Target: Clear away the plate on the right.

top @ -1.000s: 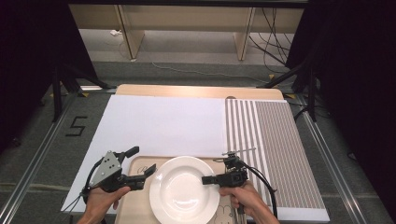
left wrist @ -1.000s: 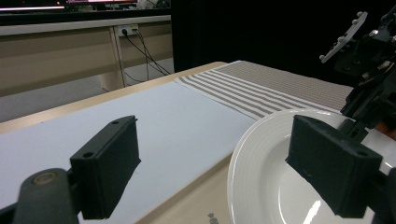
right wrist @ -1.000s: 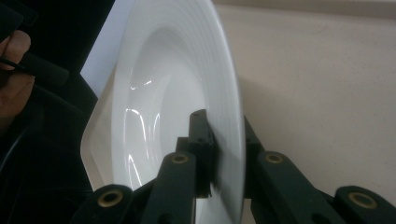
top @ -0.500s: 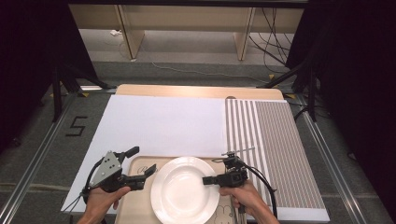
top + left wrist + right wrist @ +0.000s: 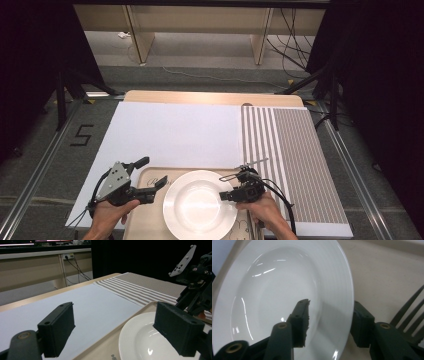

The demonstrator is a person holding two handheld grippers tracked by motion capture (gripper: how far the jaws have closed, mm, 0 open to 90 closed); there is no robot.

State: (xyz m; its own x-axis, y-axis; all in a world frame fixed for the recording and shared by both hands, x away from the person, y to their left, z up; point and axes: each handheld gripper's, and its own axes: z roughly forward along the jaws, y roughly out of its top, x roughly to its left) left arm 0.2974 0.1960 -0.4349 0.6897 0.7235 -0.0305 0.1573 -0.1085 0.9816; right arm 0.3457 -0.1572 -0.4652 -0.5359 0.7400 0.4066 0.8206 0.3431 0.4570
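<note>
Your right claw (image 5: 226, 195) straddles the white plate's (image 5: 200, 210) rim at its 3 o'clock edge; its jaws have just been opening and stand apart, pads off the rim. Your left claw (image 5: 161, 182) hangs released at the plate's 9 o'clock, level, empty. Plate sits on the wooden tray (image 5: 145, 222). Floor tape (image 5: 81, 135) reads "5".

"5" on the floor (image 5: 81, 135)
</note>
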